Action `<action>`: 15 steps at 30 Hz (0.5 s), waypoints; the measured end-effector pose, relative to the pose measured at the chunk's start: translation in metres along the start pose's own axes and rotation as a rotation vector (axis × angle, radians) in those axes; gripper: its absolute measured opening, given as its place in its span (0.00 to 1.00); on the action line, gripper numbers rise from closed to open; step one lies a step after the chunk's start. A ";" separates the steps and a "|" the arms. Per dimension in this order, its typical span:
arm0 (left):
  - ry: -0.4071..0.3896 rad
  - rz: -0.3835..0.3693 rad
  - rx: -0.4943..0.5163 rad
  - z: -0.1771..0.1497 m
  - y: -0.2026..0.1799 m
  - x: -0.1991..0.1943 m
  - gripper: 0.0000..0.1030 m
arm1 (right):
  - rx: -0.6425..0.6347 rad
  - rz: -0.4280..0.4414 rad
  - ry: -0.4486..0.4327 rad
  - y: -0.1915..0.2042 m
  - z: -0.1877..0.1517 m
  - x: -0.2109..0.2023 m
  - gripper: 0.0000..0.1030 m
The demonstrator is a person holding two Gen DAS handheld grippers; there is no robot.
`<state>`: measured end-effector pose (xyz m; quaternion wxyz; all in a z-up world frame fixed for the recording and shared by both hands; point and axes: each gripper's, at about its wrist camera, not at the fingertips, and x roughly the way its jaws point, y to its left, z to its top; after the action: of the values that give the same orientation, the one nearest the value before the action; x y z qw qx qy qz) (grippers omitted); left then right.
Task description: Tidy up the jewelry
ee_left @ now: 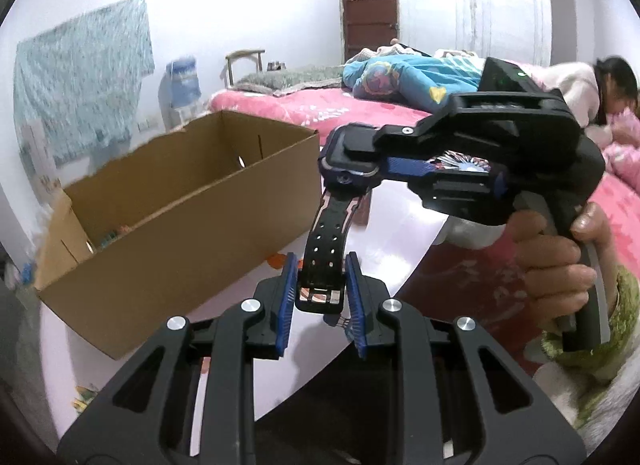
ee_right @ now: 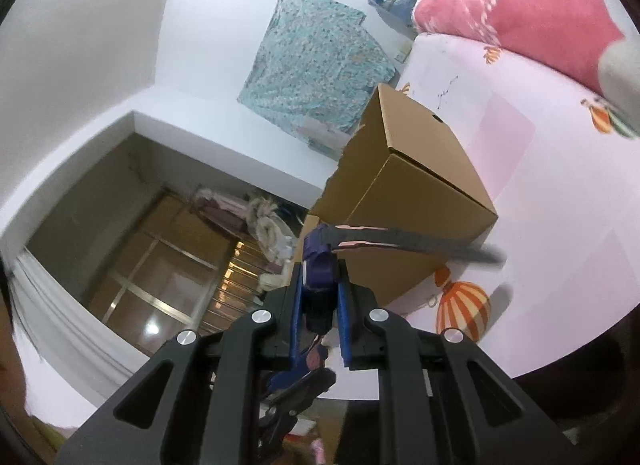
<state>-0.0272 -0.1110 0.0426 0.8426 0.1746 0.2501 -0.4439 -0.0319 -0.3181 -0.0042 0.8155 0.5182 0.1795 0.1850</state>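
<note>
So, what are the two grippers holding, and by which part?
Both hold one watch: the right gripper clamps its case, the left gripper grips the buckle end of its strap.

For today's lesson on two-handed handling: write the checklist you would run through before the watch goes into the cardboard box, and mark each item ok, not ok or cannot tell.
1. Right tongs shut on the watch body: ok.
2. Left tongs closed on the buckle end of the strap: ok, the pads press on both of its edges.
3. Watch clear of the pink table: ok, it hangs between the two tongs.
4. Cardboard box open at the top: ok.
5. Room left inside the box: cannot tell, only small coloured things in one corner show.
6. Strap free of twist: cannot tell.
</note>
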 end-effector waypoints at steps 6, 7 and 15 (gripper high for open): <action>0.042 -0.006 -0.001 -0.005 0.001 0.021 0.22 | -0.058 -0.068 -0.010 0.004 -0.003 -0.003 0.15; 0.041 -0.013 -0.008 -0.004 0.001 0.023 0.22 | -0.102 -0.095 -0.019 0.011 -0.003 -0.006 0.15; 0.149 -0.049 -0.046 -0.021 0.003 0.057 0.22 | -0.216 -0.347 0.051 -0.004 -0.007 0.009 0.15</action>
<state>-0.0034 -0.1361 -0.0073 0.8143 0.1814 0.3265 -0.4442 -0.0274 -0.3098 -0.0119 0.8811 0.3840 0.2660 0.0731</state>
